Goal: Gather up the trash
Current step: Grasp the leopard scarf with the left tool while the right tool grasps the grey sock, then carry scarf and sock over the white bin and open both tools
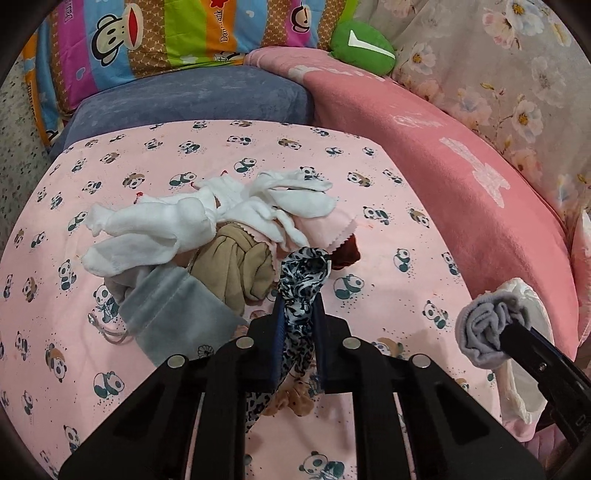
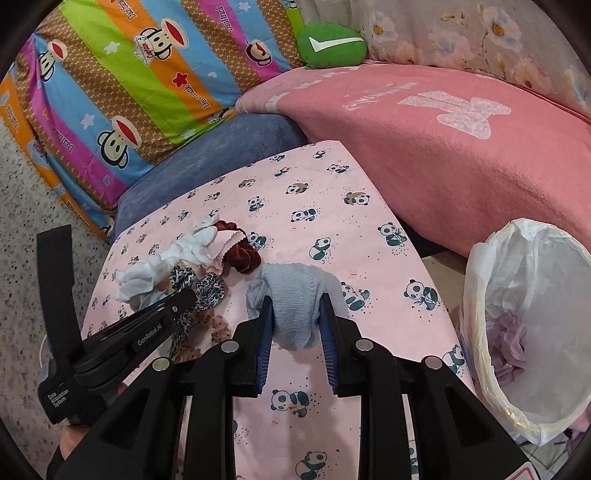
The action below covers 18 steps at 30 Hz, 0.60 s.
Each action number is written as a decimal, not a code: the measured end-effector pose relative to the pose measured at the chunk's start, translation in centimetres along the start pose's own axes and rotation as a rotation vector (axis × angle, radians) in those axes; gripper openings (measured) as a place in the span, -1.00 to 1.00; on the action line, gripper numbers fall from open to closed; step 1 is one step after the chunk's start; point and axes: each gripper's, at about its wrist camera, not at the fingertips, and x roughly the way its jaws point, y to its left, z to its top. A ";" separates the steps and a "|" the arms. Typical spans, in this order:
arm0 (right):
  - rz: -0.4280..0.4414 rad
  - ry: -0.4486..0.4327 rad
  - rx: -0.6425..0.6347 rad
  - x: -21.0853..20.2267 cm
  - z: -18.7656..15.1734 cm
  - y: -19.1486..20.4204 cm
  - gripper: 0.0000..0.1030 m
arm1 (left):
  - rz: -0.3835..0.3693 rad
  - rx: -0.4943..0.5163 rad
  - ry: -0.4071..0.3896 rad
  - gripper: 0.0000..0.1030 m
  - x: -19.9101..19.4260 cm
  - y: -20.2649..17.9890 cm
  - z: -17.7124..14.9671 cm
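Note:
My left gripper (image 1: 300, 295) is shut on a black-and-white leopard-print cloth (image 1: 304, 280) and holds it at the near edge of a pile of white socks (image 1: 147, 229), a tan cloth (image 1: 236, 269), a grey pouch (image 1: 173, 314) and a dark red scrunchie (image 1: 347, 251). My right gripper (image 2: 297, 302) is shut on a grey knitted sock (image 2: 291, 302) above the panda-print sheet (image 2: 369, 258). That sock also shows in the left wrist view (image 1: 484, 328). A bin lined with a white bag (image 2: 524, 332) stands to the right and holds purple cloth (image 2: 509, 343).
A pink blanket (image 2: 461, 155) lies along the right of the sheet. A blue cushion (image 1: 192, 99), a striped monkey-print pillow (image 1: 147, 33) and a green cushion (image 2: 332, 44) sit at the back. Speckled floor (image 2: 22, 240) is at the left.

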 end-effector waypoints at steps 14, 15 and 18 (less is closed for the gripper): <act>-0.017 -0.121 0.070 -6.0 1.0 -4.5 -0.52 | -0.090 0.122 -0.066 -0.74 -4.8 -8.4 -0.3; -0.020 -0.127 0.075 -6.3 1.1 -4.9 -0.52 | -0.095 0.134 -0.068 -0.74 -4.9 -9.0 -0.3; -0.039 -0.150 0.103 -7.7 1.1 -6.9 -0.52 | -0.115 0.174 -0.072 -0.74 -5.2 -11.4 -0.6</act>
